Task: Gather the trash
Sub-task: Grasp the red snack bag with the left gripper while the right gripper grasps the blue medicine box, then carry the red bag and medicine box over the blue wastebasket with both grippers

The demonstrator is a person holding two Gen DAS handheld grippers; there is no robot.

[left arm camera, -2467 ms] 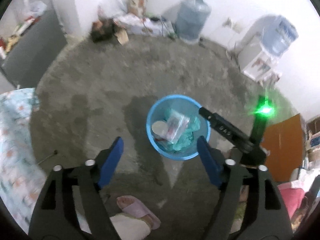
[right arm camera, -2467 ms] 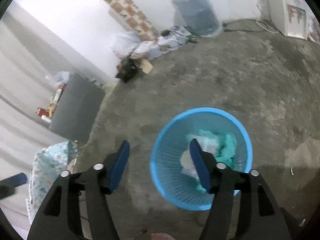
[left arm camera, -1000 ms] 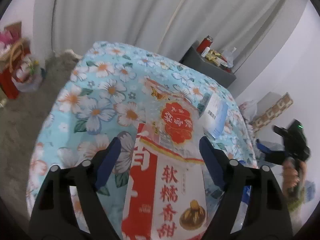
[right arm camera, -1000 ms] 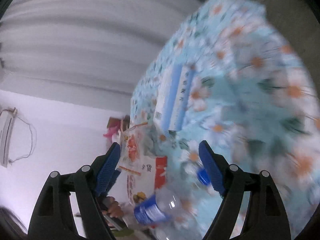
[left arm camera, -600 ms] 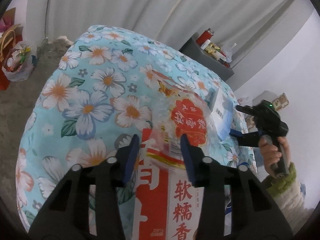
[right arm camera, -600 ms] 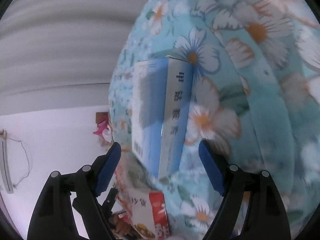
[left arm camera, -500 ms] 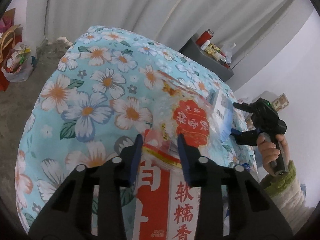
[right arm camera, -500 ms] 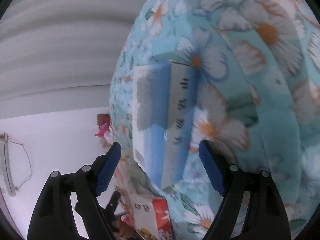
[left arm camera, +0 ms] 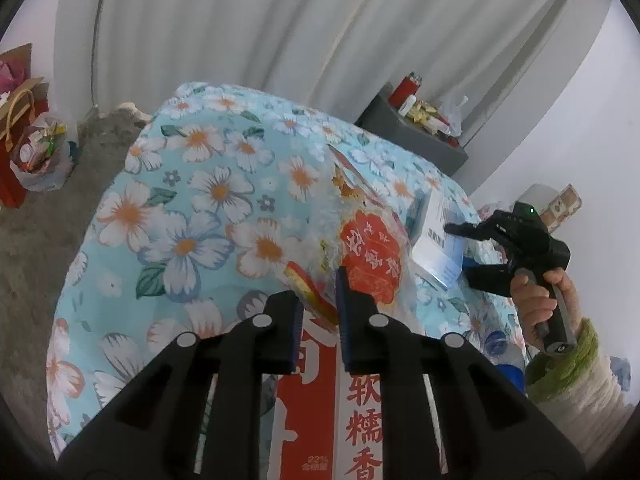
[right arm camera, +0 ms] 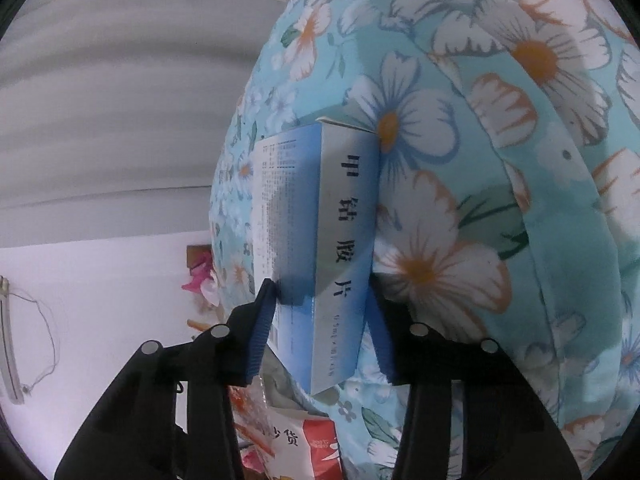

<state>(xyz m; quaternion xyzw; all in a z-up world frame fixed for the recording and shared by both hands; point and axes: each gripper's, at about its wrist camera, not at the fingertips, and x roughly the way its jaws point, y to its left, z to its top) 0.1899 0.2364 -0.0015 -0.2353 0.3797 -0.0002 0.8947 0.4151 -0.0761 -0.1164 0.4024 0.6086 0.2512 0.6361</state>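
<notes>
Trash sits on the floral-covered table (left arm camera: 192,216): your left gripper (left arm camera: 318,300) is closing narrow on one clear snack wrapper (left arm camera: 360,248) over a red carton (left arm camera: 320,400). Your right gripper (right arm camera: 320,320) is closing around one blue medicine box (right arm camera: 316,220); next, lift both.

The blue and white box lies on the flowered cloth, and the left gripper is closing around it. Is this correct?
Not the left gripper. The right gripper is closing around the blue and white box on the flowered cloth, as the right wrist view shows. The left gripper is closing on a clear snack wrapper.
</notes>
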